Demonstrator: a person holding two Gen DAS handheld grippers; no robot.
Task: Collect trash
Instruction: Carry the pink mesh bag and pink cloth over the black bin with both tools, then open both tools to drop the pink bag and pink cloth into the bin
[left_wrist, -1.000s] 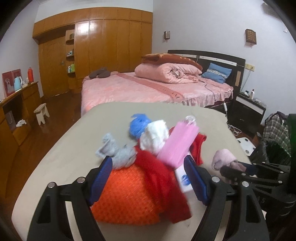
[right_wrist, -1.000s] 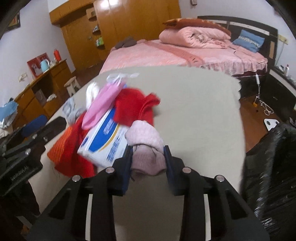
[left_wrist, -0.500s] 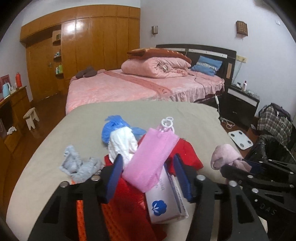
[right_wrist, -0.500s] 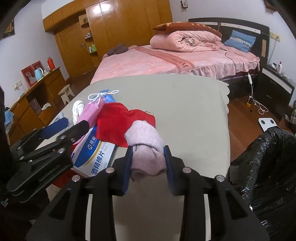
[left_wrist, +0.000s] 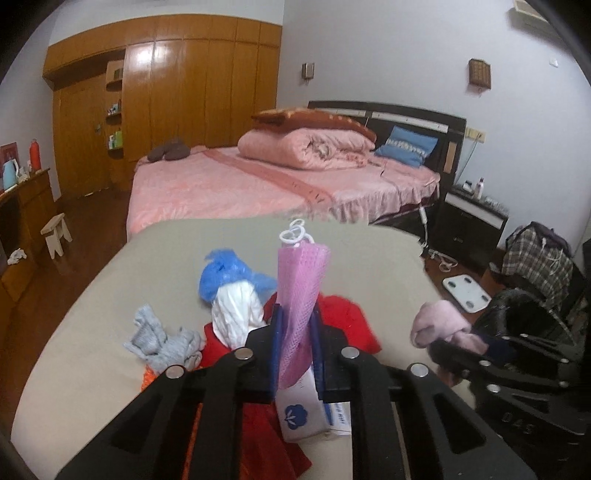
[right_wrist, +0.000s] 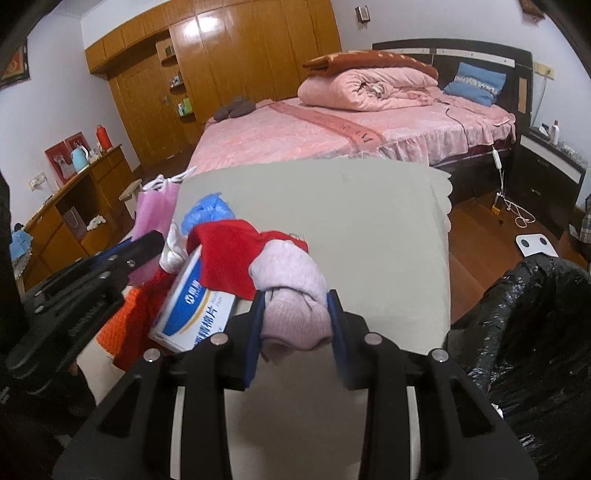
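On the beige table (left_wrist: 369, 258) lies a pile: red cloth (left_wrist: 347, 321), a white box (left_wrist: 299, 413), a blue plastic bag (left_wrist: 225, 273), a white bag (left_wrist: 236, 310) and a grey sock (left_wrist: 162, 343). My left gripper (left_wrist: 297, 325) is closing its jaws, and the pads press on a pink mesh bag (left_wrist: 303, 280) that stands upright between them. My right gripper (right_wrist: 293, 306) is shut on a pale pink knitted cloth (right_wrist: 288, 273), held just above the table. A black trash bag (right_wrist: 535, 314) gapes open to its right.
Past the table's far edge stands a pink bed (left_wrist: 277, 184), with a dark nightstand (left_wrist: 472, 221) and a white scale (left_wrist: 467, 290) on the floor to the right. A wooden cabinet (right_wrist: 74, 206) and a small stool (left_wrist: 55, 232) line the left side.
The left jaws have closed from wide open onto the pink mesh bag, which now stands upright. The right gripper, still holding the pink knit, has lifted slightly toward the black bag.
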